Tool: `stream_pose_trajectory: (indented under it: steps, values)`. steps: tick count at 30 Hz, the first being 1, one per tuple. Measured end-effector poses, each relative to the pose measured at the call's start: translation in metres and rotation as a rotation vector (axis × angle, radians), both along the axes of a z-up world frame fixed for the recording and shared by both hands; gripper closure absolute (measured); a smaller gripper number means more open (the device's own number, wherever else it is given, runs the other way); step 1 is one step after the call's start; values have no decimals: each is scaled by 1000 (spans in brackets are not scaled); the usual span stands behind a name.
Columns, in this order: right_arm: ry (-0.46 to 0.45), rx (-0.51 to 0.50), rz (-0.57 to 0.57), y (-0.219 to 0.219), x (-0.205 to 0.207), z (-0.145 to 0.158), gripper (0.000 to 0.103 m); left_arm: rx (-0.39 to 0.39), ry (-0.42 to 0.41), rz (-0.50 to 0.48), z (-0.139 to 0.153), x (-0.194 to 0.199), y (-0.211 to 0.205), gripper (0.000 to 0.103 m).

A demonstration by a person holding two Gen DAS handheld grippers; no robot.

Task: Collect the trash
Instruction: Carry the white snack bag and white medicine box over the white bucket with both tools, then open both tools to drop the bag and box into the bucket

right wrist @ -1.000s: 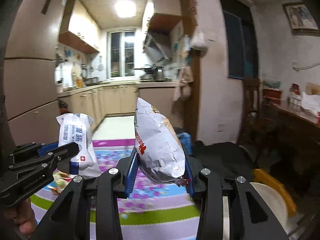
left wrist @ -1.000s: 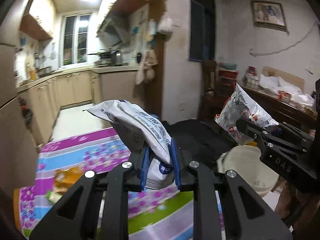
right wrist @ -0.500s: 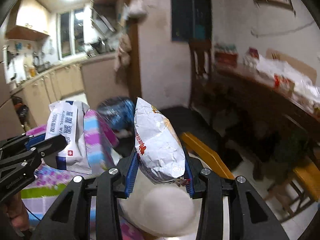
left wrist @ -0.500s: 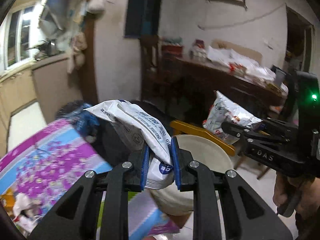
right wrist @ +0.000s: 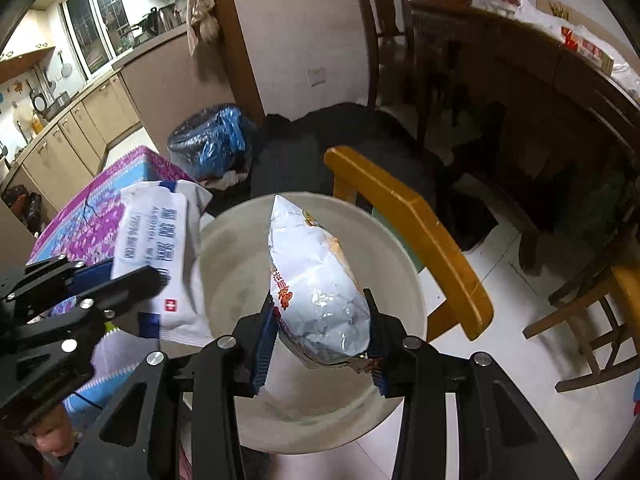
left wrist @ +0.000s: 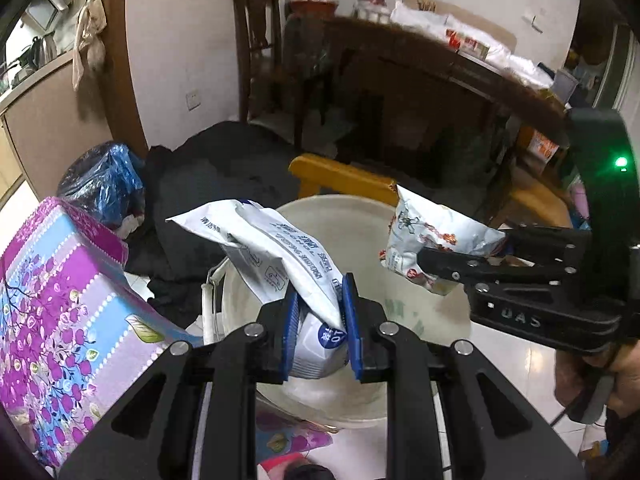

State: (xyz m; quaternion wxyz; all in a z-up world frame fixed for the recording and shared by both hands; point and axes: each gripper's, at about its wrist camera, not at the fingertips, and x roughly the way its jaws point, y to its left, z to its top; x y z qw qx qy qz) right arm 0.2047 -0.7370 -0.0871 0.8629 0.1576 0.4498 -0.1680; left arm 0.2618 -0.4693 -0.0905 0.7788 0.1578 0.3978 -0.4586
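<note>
My left gripper (left wrist: 319, 312) is shut on a white wet-wipes packet (left wrist: 276, 256) with blue print, held above a white bucket (left wrist: 360, 220) on the floor. My right gripper (right wrist: 320, 334) is shut on a crumpled silver snack bag (right wrist: 316, 280) with red lettering, also over the bucket (right wrist: 240, 240). In the left wrist view the right gripper (left wrist: 440, 264) reaches in from the right with the snack bag (left wrist: 432, 240). The right wrist view shows the left gripper (right wrist: 116, 276) at the left, holding the wipes packet (right wrist: 160, 248) over the bucket's left rim.
A table with a purple and blue flowered cloth (left wrist: 60, 300) stands left of the bucket. A yellow wooden chair (right wrist: 408, 220) sits right behind the bucket. A blue plastic bag (right wrist: 212, 136) and dark cloth (right wrist: 340, 136) lie beyond, with a dark wooden table (left wrist: 440, 80) farther back.
Both grippers swung right from over the table and tipped downward. They now hang over the white bucket, each still clamping its packet.
</note>
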Motion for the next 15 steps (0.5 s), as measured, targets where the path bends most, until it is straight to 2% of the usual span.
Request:
stream_pose_trajectory:
  steps: [5,15]
  values:
    - [8,7,-3,29,-8,-13,62,15,8,-2,-10,2,-5,83]
    - [3,1,-10,35,-7,-21,62,42,1,19,-11,-1,-12,80]
